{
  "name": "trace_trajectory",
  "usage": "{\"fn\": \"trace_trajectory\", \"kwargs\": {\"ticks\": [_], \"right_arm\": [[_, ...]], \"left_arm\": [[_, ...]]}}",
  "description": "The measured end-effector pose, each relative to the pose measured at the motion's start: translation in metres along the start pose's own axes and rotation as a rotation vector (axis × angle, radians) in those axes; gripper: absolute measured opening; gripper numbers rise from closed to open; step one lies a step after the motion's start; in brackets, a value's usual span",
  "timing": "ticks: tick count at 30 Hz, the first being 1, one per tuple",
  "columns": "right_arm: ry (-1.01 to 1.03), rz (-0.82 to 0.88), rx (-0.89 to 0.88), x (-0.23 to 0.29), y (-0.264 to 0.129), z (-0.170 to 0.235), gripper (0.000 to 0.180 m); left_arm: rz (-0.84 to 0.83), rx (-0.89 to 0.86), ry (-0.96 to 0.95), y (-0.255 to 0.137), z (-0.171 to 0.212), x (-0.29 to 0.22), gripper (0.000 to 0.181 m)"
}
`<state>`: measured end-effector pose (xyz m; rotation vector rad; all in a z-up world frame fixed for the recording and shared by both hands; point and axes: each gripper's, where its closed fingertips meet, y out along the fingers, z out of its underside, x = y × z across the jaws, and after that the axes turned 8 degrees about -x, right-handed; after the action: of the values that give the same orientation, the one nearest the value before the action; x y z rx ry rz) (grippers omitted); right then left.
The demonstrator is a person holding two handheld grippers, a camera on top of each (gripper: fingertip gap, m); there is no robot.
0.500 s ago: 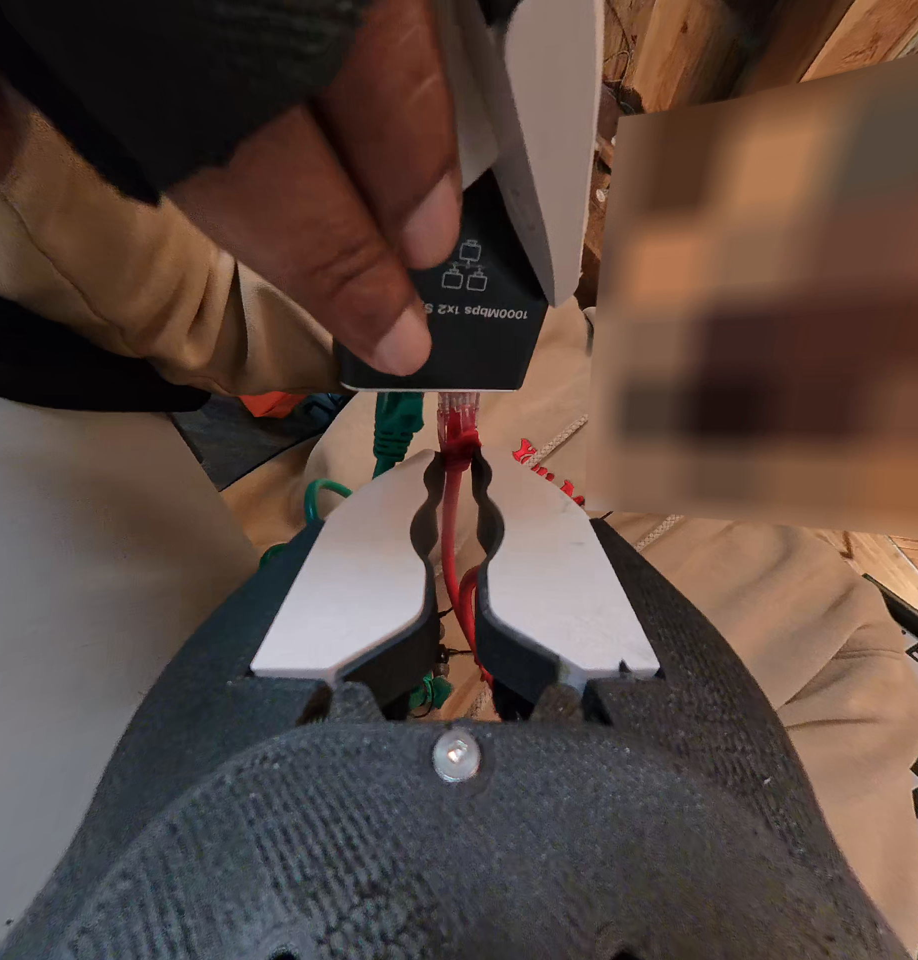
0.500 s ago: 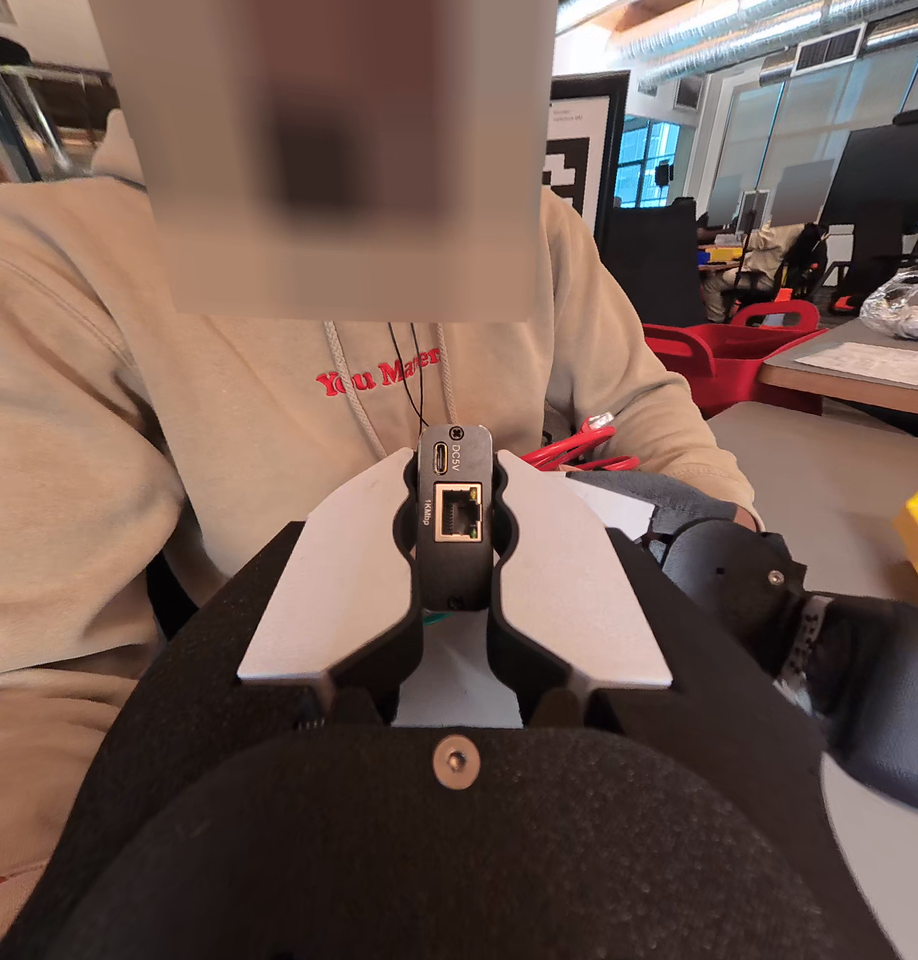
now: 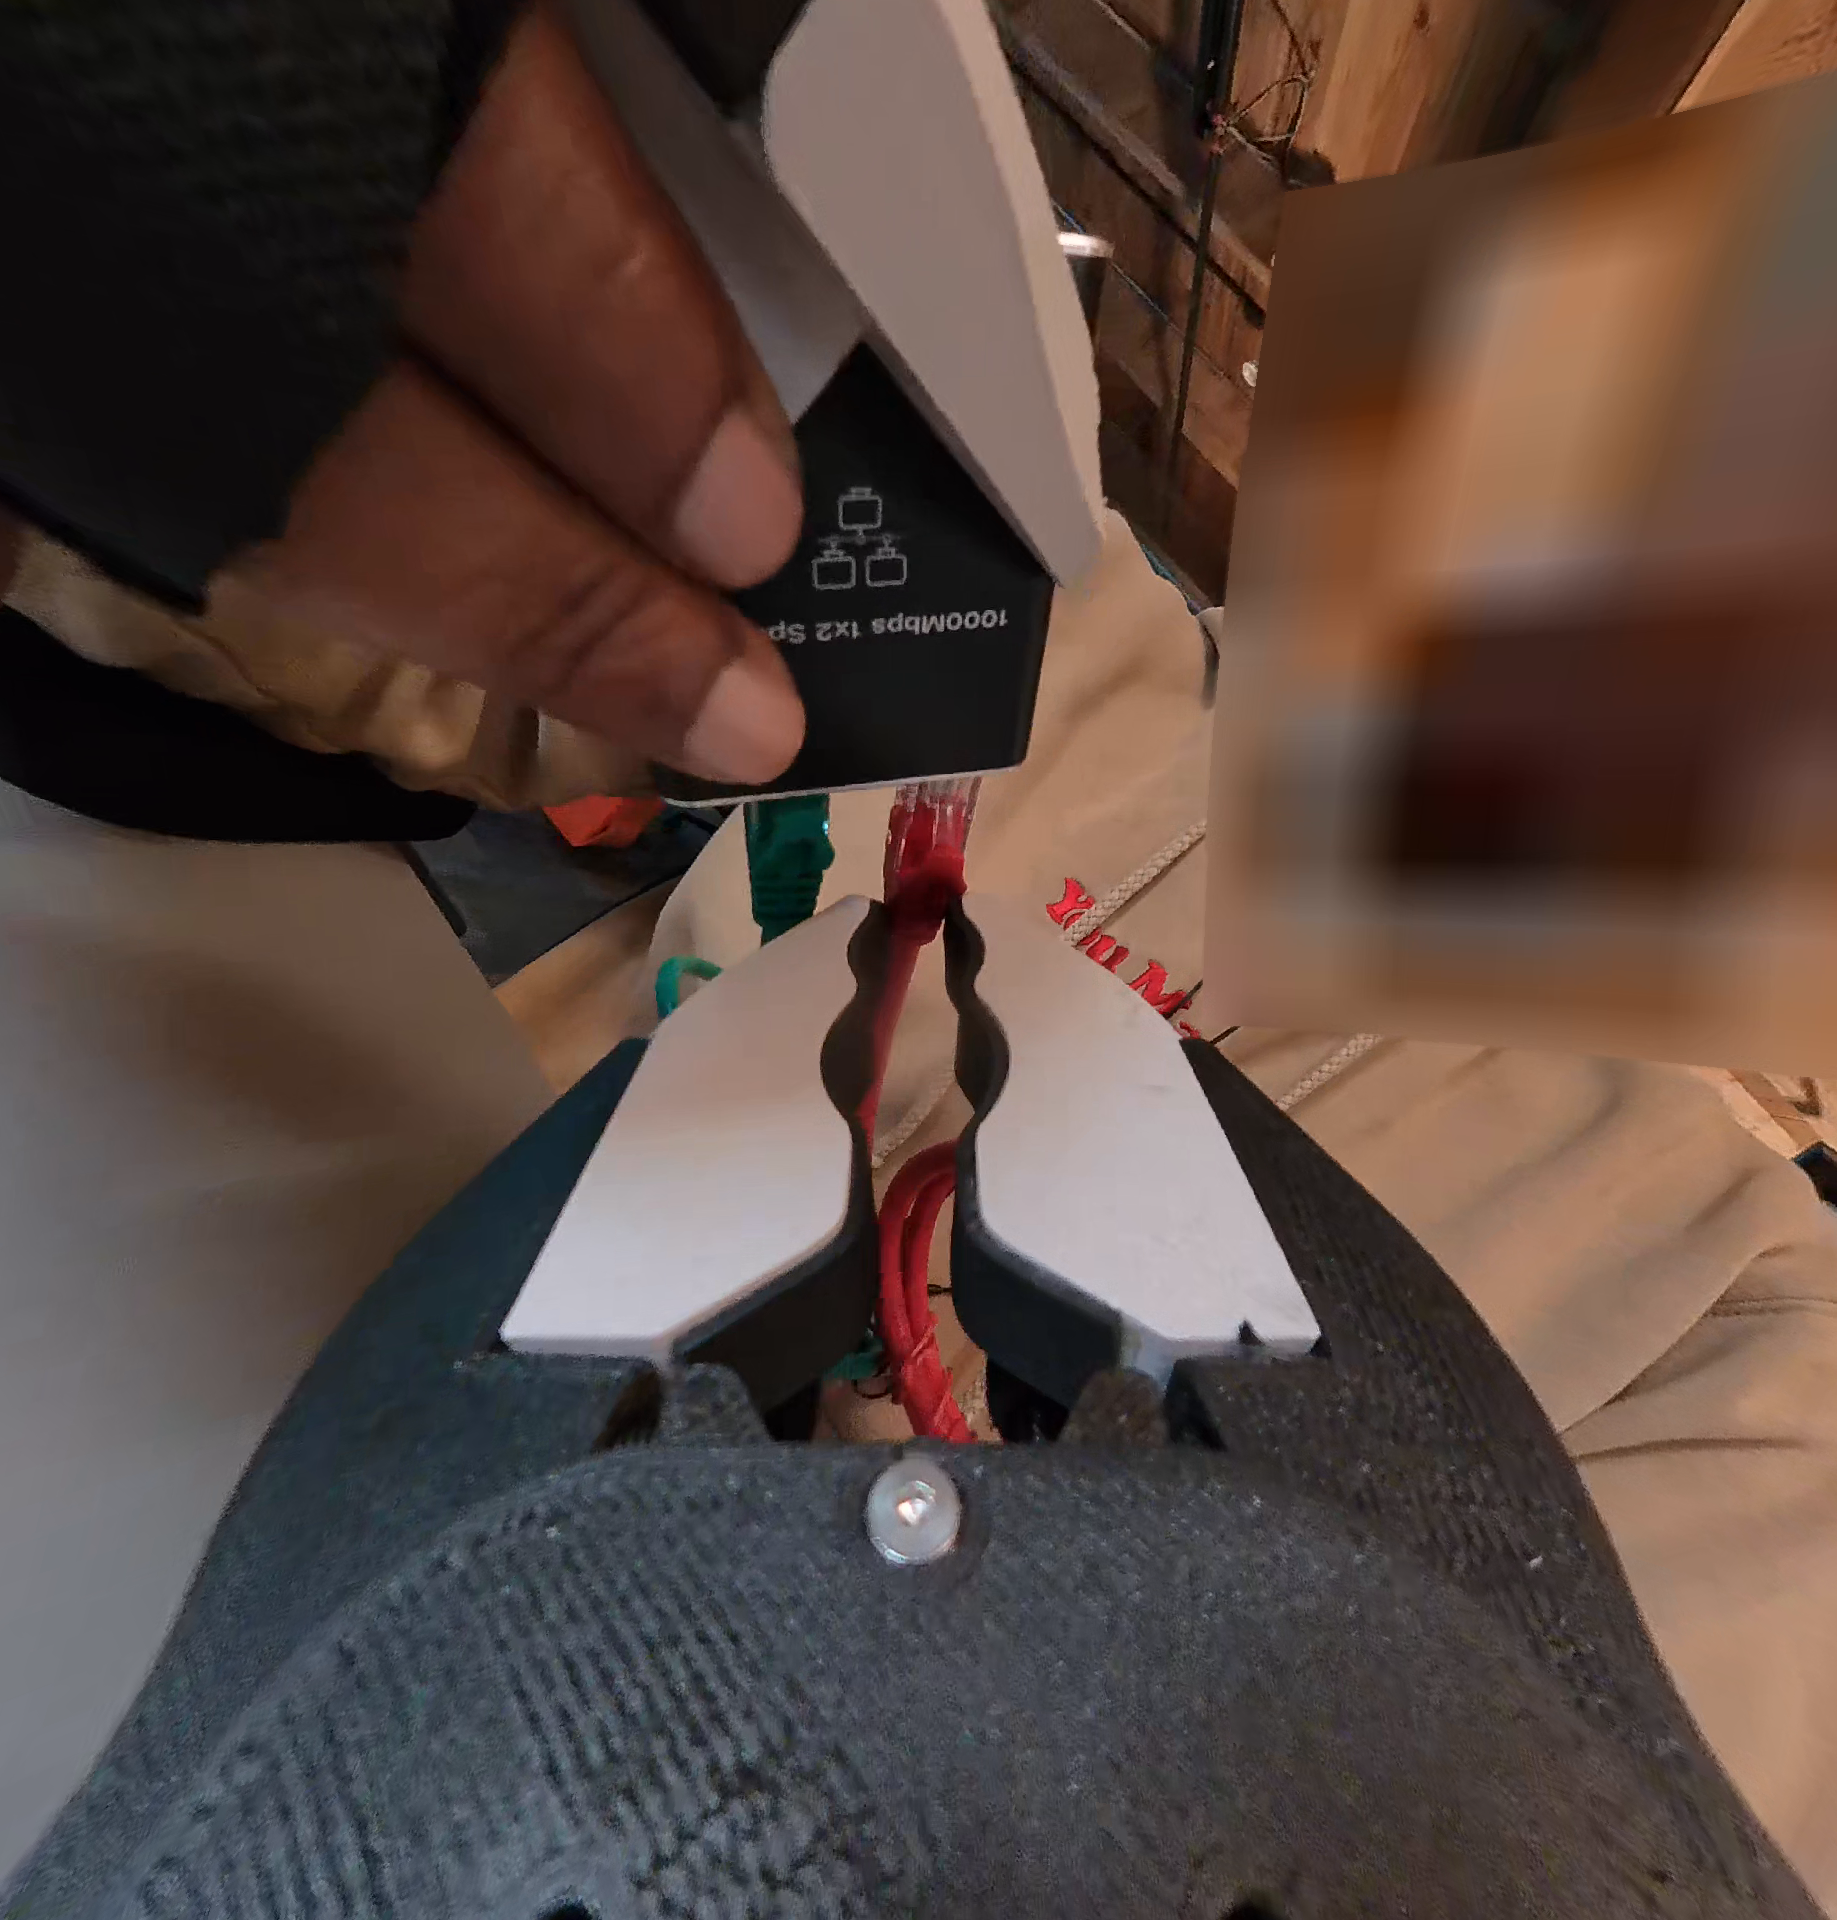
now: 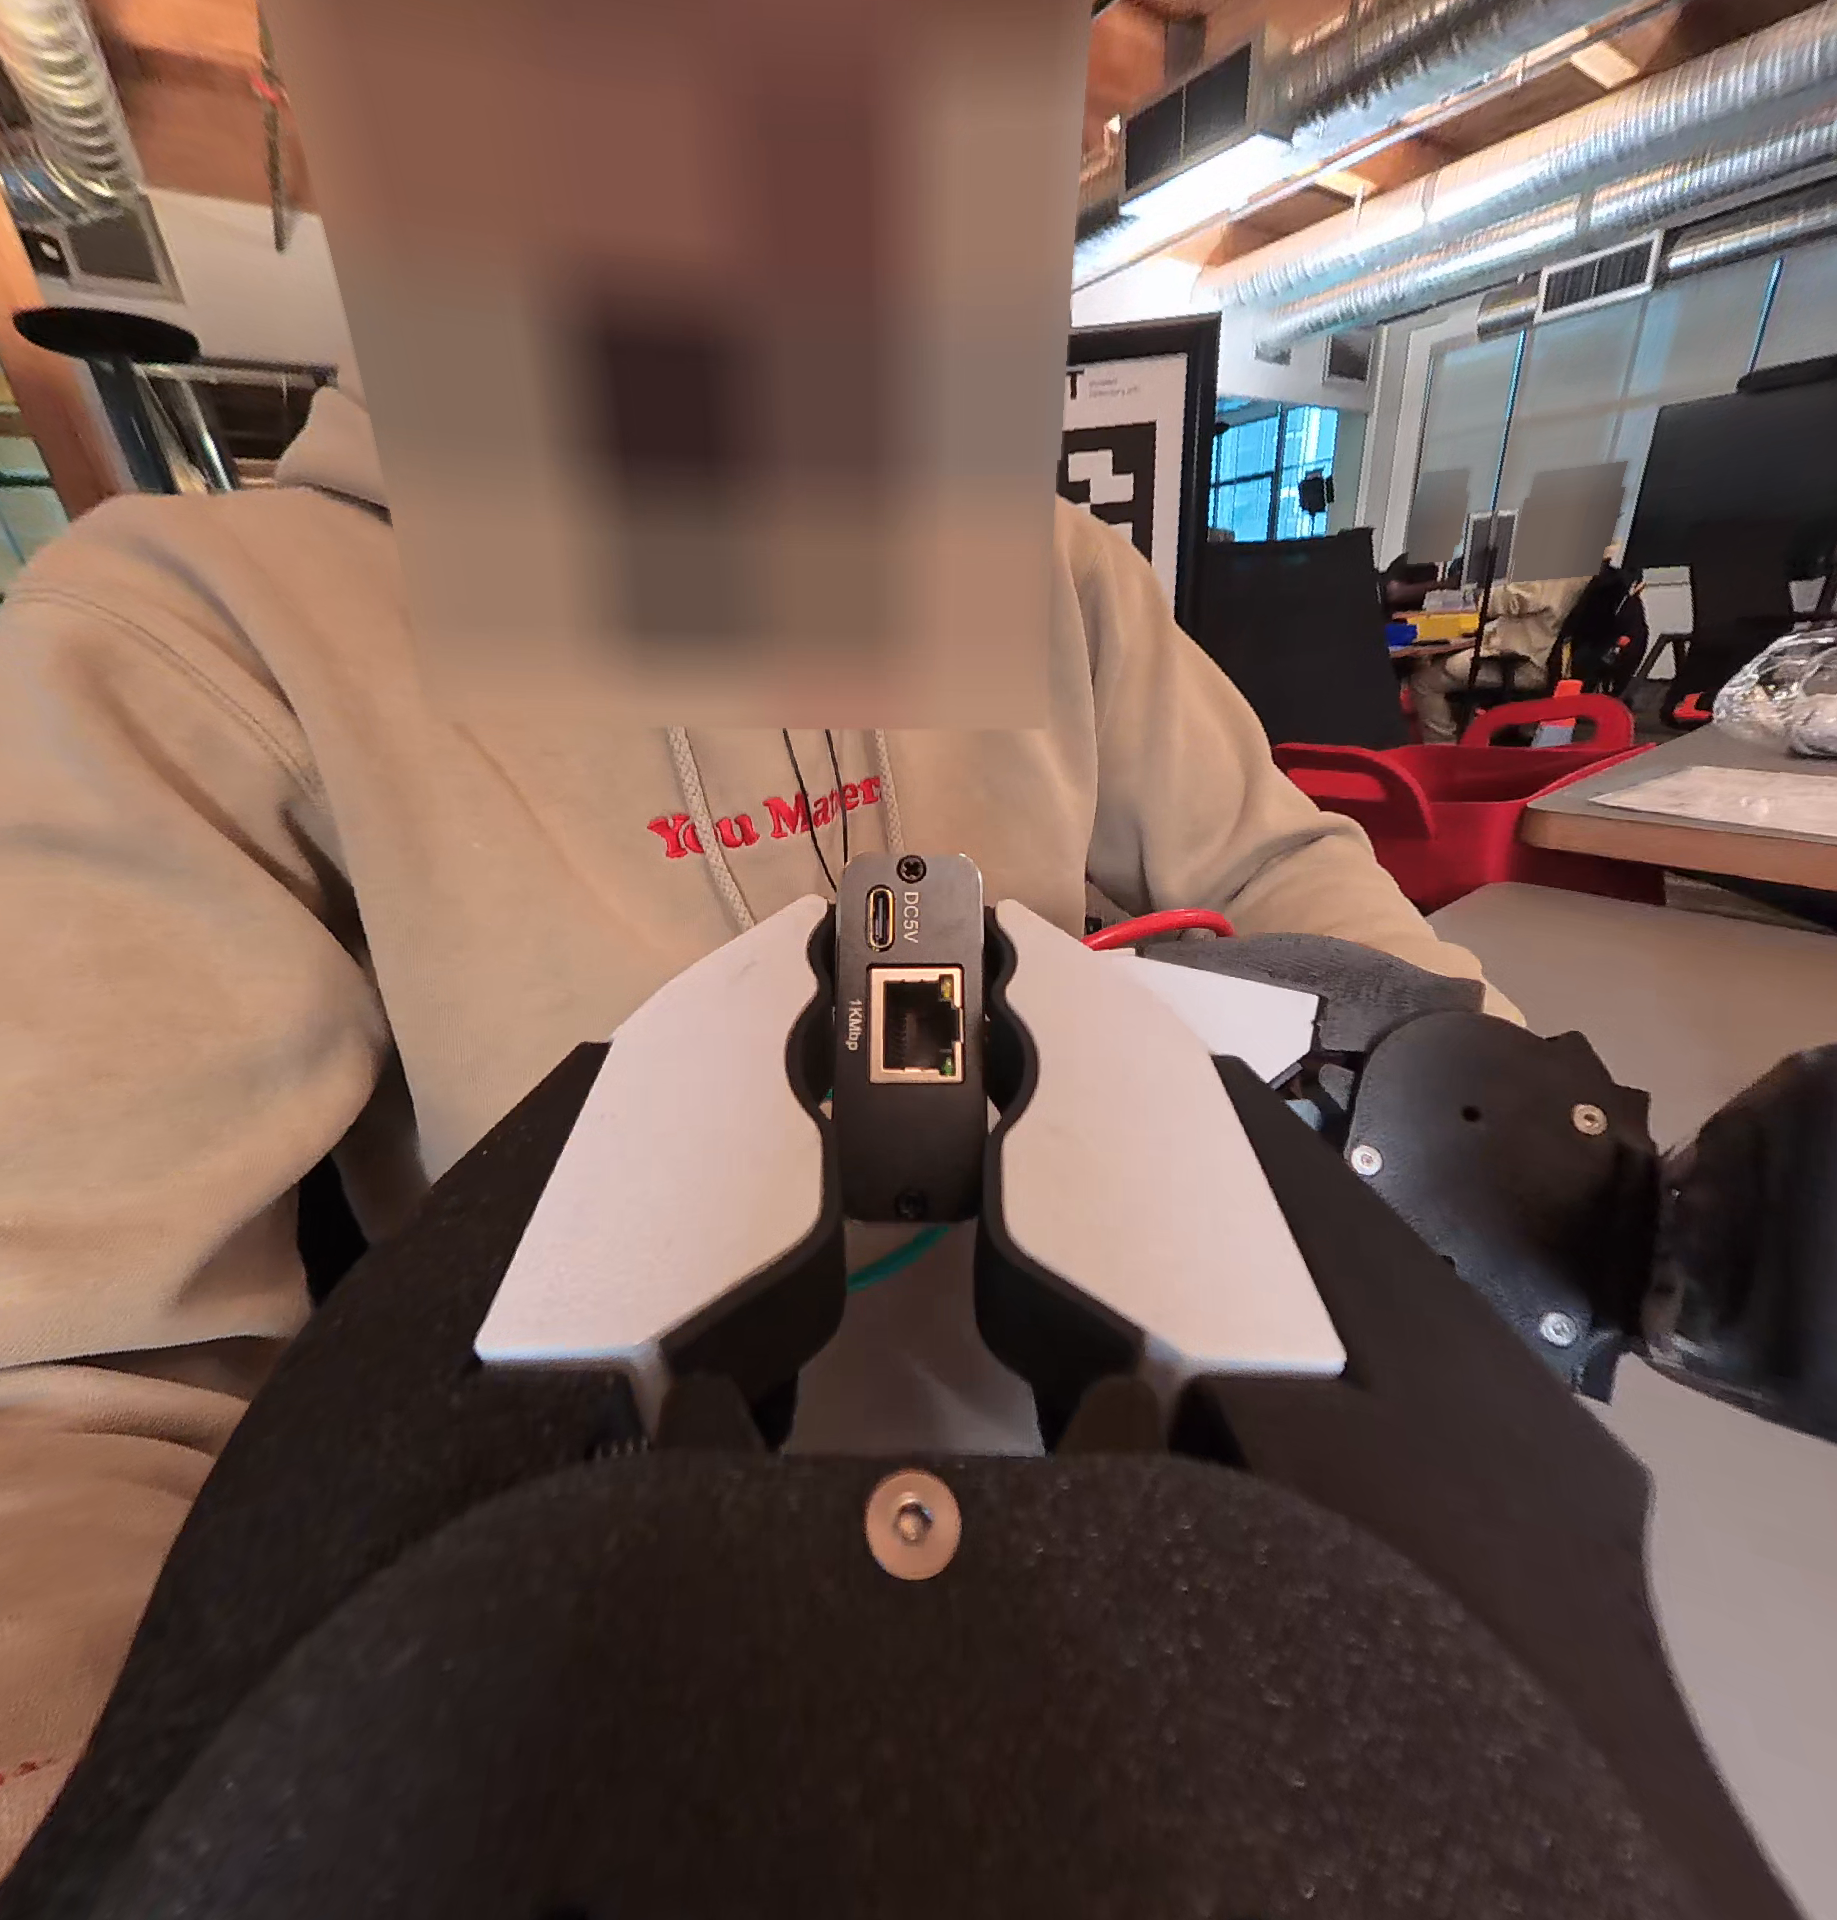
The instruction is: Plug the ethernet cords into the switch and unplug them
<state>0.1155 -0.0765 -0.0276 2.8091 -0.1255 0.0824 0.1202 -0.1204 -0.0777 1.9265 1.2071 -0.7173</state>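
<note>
The black switch (image 3: 924,623) hangs above my left gripper (image 3: 916,914), which is shut on the red ethernet cord (image 3: 898,997) just behind its plug. The clear red plug (image 3: 935,816) meets the switch's lower edge at a port; how deep it sits is hidden. A green cord (image 3: 789,857) is plugged in beside it. My right gripper (image 4: 912,909) is shut on the switch (image 4: 912,1143), whose empty port faces the camera. A bare hand (image 3: 581,540) also touches the switch. The left gripper (image 4: 1465,1122) shows at the right in the right wrist view.
A person in a beige hoodie (image 4: 270,935) sits close behind the switch. A grey table (image 4: 1672,997) lies to the right, with a red bin (image 4: 1433,821) and another table (image 4: 1703,821) beyond. A red cord loop (image 4: 1163,923) lies behind the right gripper. Tip to tip, the grippers are about 7 cm apart.
Both views have tilted slightly upward. The left gripper has come a little closer to the right one. Both grips are unchanged and the red plug stays at the switch's edge.
</note>
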Motion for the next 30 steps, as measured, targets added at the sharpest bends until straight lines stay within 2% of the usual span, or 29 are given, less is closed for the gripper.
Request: {"fn": "trace_trajectory", "kwargs": {"ticks": [1, 17, 30], "right_arm": [[0.001, -0.002, -0.005, 0.000, 0.000, -0.001, 0.025], [0.034, -0.012, -0.027, -0.002, -0.001, 0.002, 0.025], [0.080, -0.003, -0.174, -0.012, -0.013, -0.006, 0.025]], "left_arm": [[0.000, -0.001, 0.000, 0.000, 0.000, 0.000, 0.010], [-0.042, 0.000, -0.040, -0.007, 0.001, 0.010, 0.010], [-0.053, -0.047, -0.032, -0.013, -0.009, 0.007, 0.010]]}}
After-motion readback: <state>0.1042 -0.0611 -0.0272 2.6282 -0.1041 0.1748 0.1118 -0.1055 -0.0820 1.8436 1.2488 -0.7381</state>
